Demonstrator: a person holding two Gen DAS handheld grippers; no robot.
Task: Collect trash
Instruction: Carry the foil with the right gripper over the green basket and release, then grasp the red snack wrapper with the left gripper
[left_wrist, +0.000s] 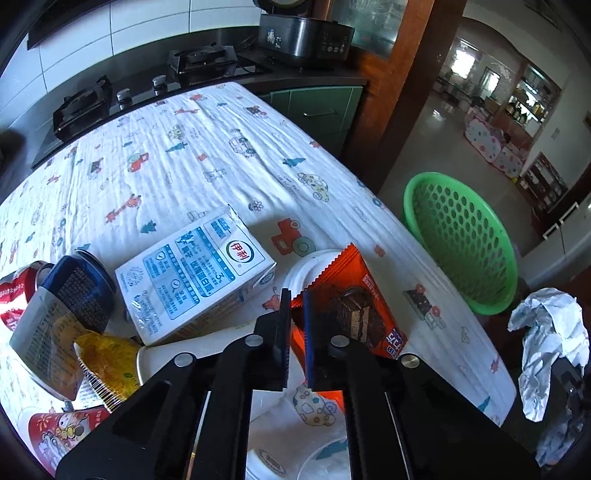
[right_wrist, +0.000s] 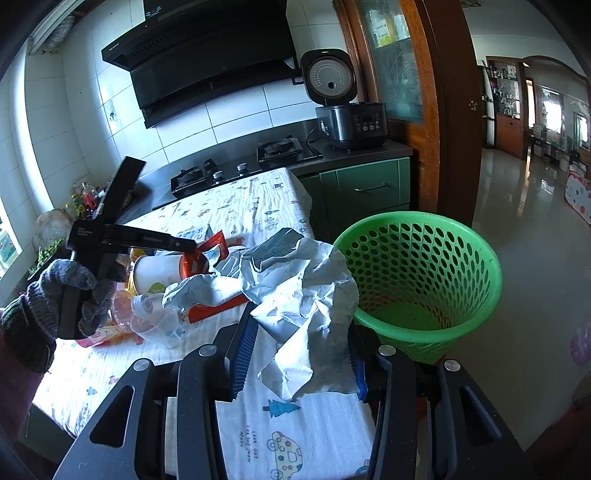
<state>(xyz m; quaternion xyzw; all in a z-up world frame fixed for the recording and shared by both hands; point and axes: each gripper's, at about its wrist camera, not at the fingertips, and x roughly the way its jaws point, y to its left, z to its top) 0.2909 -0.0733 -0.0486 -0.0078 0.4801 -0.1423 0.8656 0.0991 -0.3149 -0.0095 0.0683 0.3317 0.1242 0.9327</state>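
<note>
Both grippers over the cloth-covered table, printed with little cars and trees. My left gripper has its jaws drawn together on the orange snack wrapper, the one with a chocolate cake pictured on it; the serrated top edge of the wrapper stands up just past my fingertips, close to the table's right edge. Behind the wrapper and touching it, a white round lid or cup rim. To its left, a white-and-blue milk carton lying on its side. Further left, near the table's left edge, a dark blue can, also tipped over, with a red can behind it and a yellow packet in front. My right gripper is clamped on a crumpled sheet of white paper, which bulges up and spills out between the blue pads, held above the table's near right corner. The green perforated basket stands on the floor just off that right edge; I see nothing inside it but its green bottom. From the right wrist view, the gloved hand carrying my left gripper shows at the left, over the clutter: a white cup and clear plastic pieces. Gas hob and rice cooker on the counter beyond the table's far edge.
</note>
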